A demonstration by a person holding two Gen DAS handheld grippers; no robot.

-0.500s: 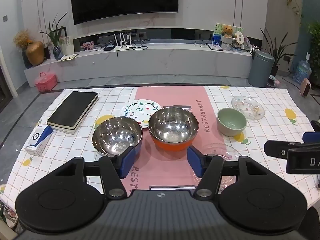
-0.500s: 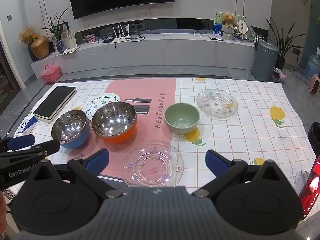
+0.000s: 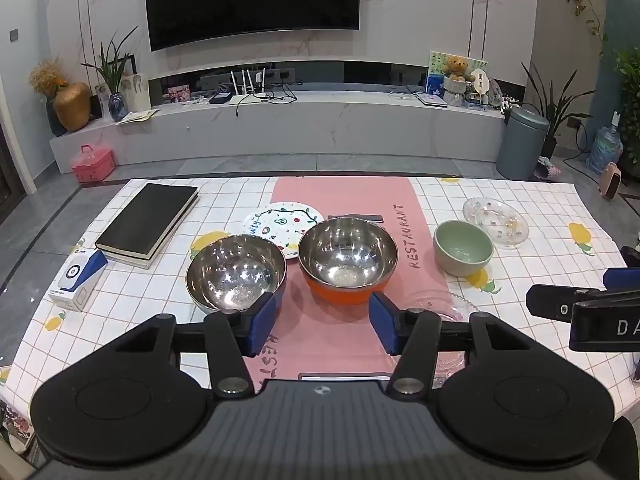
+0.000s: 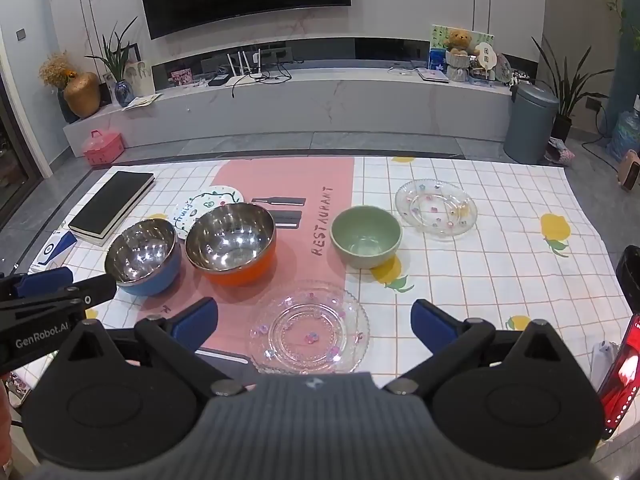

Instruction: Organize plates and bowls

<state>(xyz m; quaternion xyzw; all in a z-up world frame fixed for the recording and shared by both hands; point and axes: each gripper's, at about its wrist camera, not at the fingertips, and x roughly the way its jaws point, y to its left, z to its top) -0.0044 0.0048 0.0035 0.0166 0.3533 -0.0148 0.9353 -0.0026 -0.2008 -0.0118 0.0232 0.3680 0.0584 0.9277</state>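
Observation:
On the table stand a blue-sided steel bowl [image 3: 236, 274] [image 4: 146, 258], an orange-sided steel bowl [image 3: 347, 265] [image 4: 232, 244] and a green bowl [image 3: 463, 247] [image 4: 366, 236]. A painted plate [image 3: 282, 222] [image 4: 200, 208] lies behind the steel bowls. One clear glass plate [image 4: 309, 332] lies near the front, another [image 3: 496, 222] [image 4: 436, 208] at the back right. My left gripper [image 3: 322, 322] is open and empty, just in front of the two steel bowls. My right gripper [image 4: 314, 326] is open wide and empty, over the near glass plate.
A black book [image 3: 150, 220] and a small blue-and-white box [image 3: 78, 280] lie on the table's left side. A checked cloth with a pink runner [image 4: 288, 184] covers the table. A red phone [image 4: 622, 372] shows at the right edge.

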